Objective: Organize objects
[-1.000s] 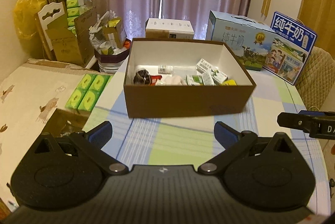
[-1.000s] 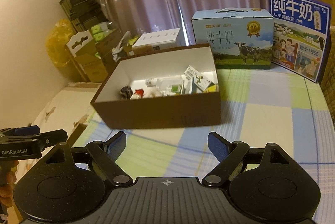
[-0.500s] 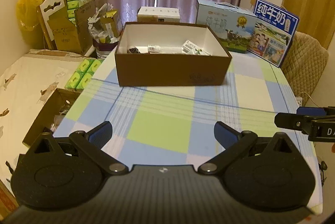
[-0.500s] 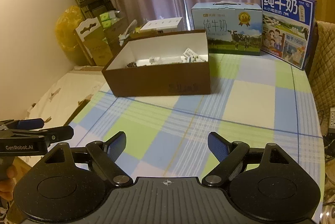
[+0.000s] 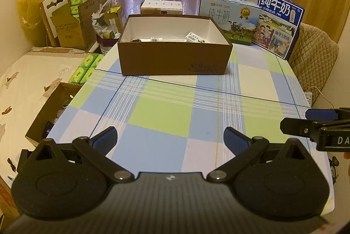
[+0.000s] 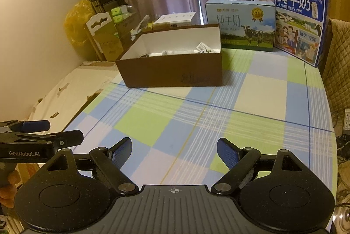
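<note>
The brown box stands straight ahead of both my claws, well apart from them, on the far half of the checked desk. Its long axis runs across my view, side to side, with the long brown wall facing me. My left claw hangs wide, holding nothing, over the near edge of the desk, and the box sits almost dead centre before it. My right claw is likewise spread wide and empty; from it the box lies ahead and slightly to the left. I judge the left claw a little better lined up, though neither looks clearly nearer.

The small things inside the box are mostly hidden by the near wall. I make out only the tops of a few white packets with print, a dark lump at the left end and something tube-like between them; what they are I cannot tell. The box floor is out of sight.

In the left view my right claw juts in at the edge, cut off. In the right view my left claw does the same. Two milk cartons stand behind the box.
</note>
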`<state>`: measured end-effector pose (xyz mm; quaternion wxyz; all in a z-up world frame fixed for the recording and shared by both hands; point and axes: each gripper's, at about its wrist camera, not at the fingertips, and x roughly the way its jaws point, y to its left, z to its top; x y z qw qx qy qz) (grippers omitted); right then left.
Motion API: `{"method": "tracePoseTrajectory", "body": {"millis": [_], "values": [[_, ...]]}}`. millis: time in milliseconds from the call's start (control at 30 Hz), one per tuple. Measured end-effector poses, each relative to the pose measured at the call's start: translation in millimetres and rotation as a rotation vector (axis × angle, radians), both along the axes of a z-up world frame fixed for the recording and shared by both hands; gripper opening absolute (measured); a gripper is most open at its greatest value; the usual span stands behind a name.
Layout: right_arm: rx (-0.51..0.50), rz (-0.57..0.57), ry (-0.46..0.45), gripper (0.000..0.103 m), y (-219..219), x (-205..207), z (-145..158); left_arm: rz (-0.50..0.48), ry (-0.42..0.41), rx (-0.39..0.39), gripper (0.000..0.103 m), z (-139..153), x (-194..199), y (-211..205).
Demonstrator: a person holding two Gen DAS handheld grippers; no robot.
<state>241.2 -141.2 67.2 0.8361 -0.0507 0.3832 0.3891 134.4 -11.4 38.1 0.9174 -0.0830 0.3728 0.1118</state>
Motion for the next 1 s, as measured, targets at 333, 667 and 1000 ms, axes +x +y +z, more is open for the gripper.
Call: {"method": "tracePoseTrajectory", "body": {"millis": [333, 667, 1000], "values": [[0.001, 0.019, 0.005, 0.082, -5.5, -7.6, -2.5, 0.007, 0.009, 0.004, 0.102, -1.9, -11.3, -11.0], [-0.006, 0.022, 0.022, 0.082, -8.7, -5.0, -10.3, 0.009, 0.026, 0.001, 0.102, -7.4, -9.3, -17.4], [-0.007, 0.022, 0.033, 0.082, -9.7, 5.4, -14.9, 0.004, 0.033, 0.002, 0.102, -9.7, 1.6, -20.8]]}}
